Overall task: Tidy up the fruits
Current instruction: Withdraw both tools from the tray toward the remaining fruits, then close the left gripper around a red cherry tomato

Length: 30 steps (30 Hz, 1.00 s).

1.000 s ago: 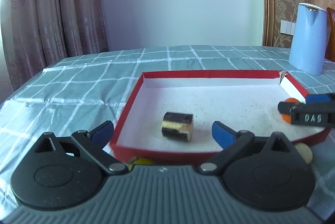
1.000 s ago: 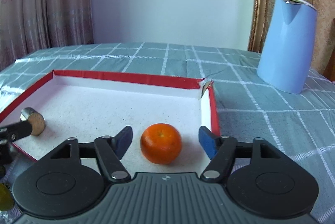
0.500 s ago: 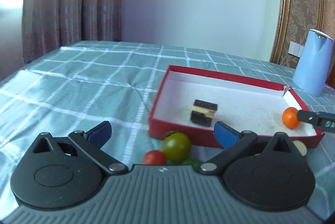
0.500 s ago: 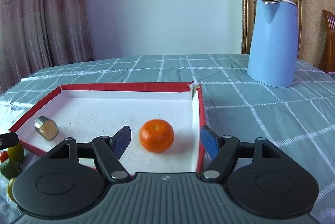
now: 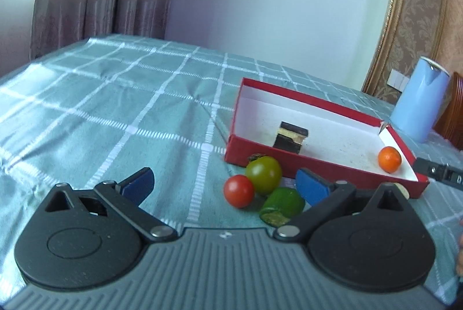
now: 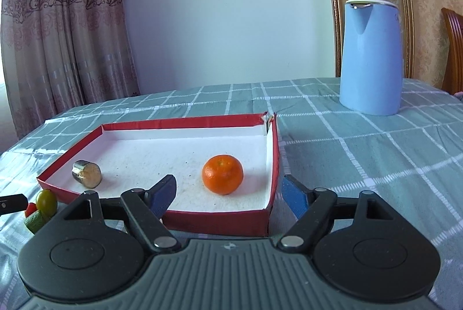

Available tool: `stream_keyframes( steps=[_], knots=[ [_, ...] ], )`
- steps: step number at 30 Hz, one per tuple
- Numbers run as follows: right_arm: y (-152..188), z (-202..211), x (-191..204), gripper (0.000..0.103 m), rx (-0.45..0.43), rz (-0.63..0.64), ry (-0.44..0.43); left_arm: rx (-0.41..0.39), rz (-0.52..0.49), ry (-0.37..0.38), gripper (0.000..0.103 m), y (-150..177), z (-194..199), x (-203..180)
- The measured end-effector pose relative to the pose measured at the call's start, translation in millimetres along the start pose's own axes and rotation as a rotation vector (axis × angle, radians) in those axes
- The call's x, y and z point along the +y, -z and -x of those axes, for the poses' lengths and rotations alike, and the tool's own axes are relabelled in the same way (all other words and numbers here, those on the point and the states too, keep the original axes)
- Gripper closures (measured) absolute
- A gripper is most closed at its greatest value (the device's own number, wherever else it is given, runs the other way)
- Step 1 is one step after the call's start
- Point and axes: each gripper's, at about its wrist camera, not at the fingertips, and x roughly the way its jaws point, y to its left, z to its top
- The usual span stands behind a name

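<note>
A red box [image 6: 273, 153] with a white floor lies on the checked cloth. In it rest an orange [image 6: 222, 174] and a dark cylinder piece [image 6: 86, 174]. My right gripper [image 6: 228, 183] is over the box's near right corner, its jaws opening. The orange sits free just ahead of the pads, with a gap on each side. My left gripper [image 5: 224, 176] stands open over the cloth, left of the box [image 5: 318, 165]. Just ahead of it lie a red tomato [image 5: 238, 190], a green tomato [image 5: 264, 174] and a cut green piece [image 5: 282, 205].
A blue kettle [image 6: 371, 58] stands on the table beyond the box, to the right. A wooden chair [image 6: 454, 49] is at the far right edge. Curtains hang behind the table's far left. A small pale round thing [image 5: 402, 190] lies by the box's near wall.
My left gripper has pulled back and to the left, away from the box, bringing the tomatoes into view. My right gripper has backed off the orange with its fingers spreading wider.
</note>
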Motion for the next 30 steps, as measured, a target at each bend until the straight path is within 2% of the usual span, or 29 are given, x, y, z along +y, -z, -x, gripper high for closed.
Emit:
stream_keyframes(
  steps=[2,4,10,17,18,20,21,27,29,30],
  knots=[
    [1,0,0,0.023,0.000,0.000,-0.002,0.033,0.016,0.009,0.000,-2,-5,3],
    [1,0,1,0.023,0.001,0.005,0.000,0.063,0.010,-0.014,0.006,-3,-11,3],
    [3,0,3,0.023,0.005,0.012,-0.002,0.090,-0.025,-0.038,0.013,-6,-18,9],
    [4,1,5,0.023,0.000,0.025,0.001,0.097,-0.135,-0.045,0.015,-9,-23,3],
    [4,2,5,0.023,-0.002,0.029,0.001,0.094,-0.143,-0.042,0.017,-9,-22,2],
    [5,3,7,0.023,-0.005,0.041,-0.005,0.083,-0.161,0.011,0.032,-8,-20,0],
    [5,3,9,0.023,-0.006,0.047,-0.005,0.086,-0.173,0.041,0.043,-8,-19,-2],
    [6,2,12,0.023,-0.004,0.062,0.000,0.079,-0.217,0.070,0.056,-6,-17,-10],
    [6,2,12,0.023,-0.006,0.061,-0.002,0.076,-0.243,0.064,0.056,-7,-18,-13],
    [6,1,12,0.023,-0.005,0.060,-0.005,0.076,-0.244,0.057,0.052,-8,-20,-13]
  ],
)
